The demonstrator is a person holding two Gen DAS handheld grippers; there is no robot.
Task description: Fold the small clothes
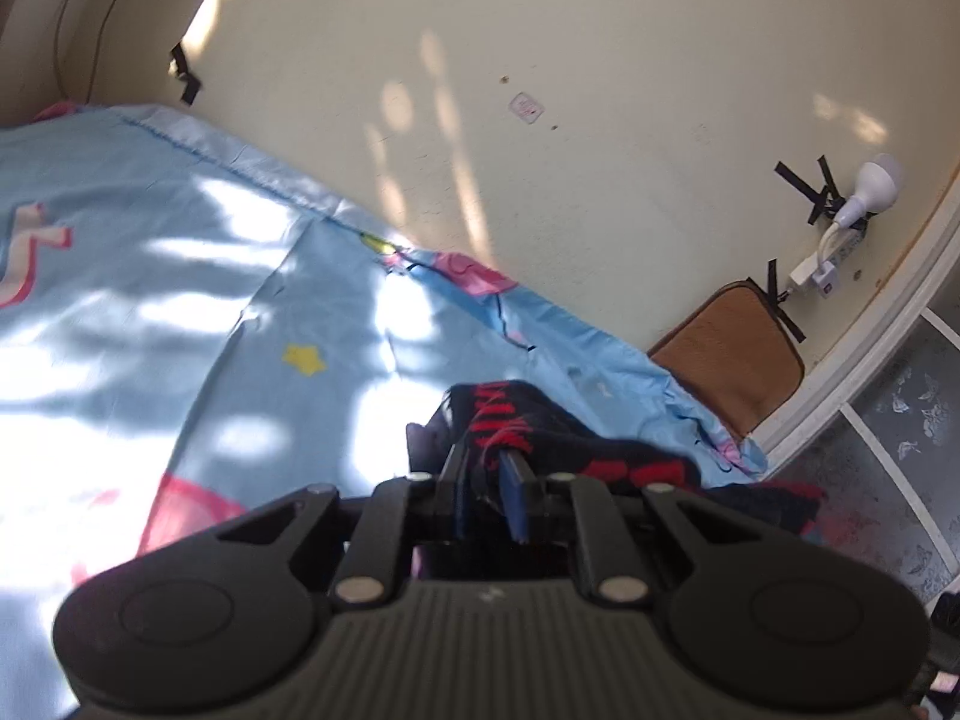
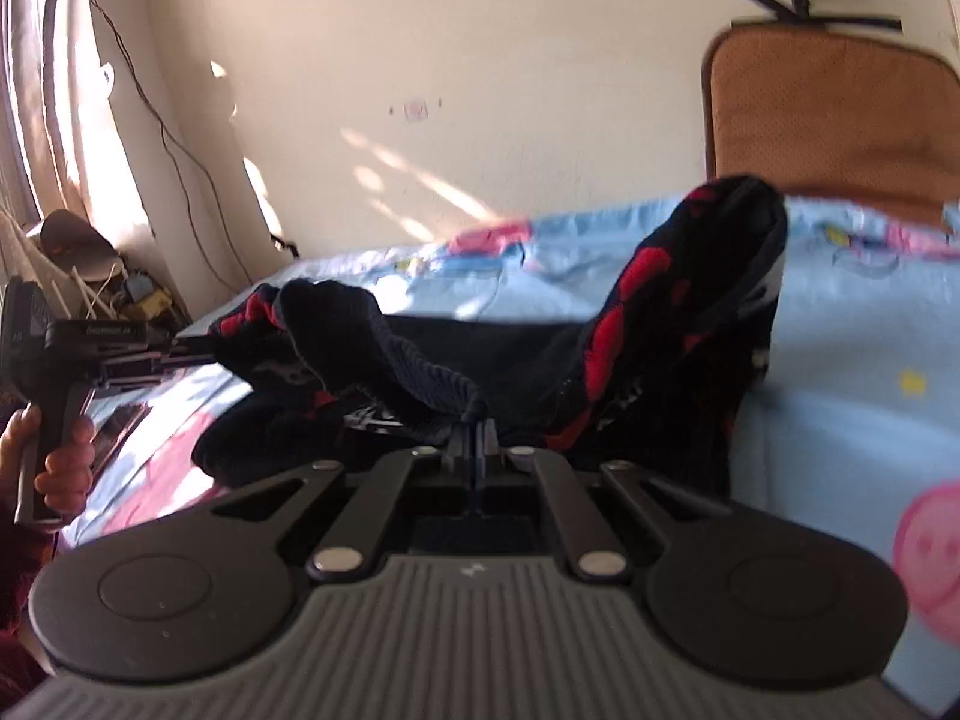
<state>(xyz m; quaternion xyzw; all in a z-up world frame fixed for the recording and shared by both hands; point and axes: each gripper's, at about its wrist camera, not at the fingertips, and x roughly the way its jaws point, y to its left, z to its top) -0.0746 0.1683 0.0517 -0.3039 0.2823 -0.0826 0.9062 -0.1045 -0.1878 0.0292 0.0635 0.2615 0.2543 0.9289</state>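
Note:
A small dark navy knitted garment with red patterns (image 2: 660, 324) is lifted above the blue cartoon bedsheet (image 2: 852, 372). My right gripper (image 2: 474, 420) is shut on its ribbed edge close to the camera. My left gripper (image 2: 204, 354) shows at the left of the right wrist view, shut on another edge of the garment, held by a hand. In the left wrist view my left gripper (image 1: 492, 456) is shut on the same garment (image 1: 540, 420), which hangs over the bedsheet (image 1: 180, 312). One part of the garment sticks up at the right.
A cream wall (image 2: 480, 90) runs behind the bed. A brown cushion (image 2: 828, 108) leans on the wall at the bed's far end; it also shows in the left wrist view (image 1: 732, 354). A lamp and adapter (image 1: 864, 198) are taped to the wall. Curtain and clutter (image 2: 90, 252) stand left.

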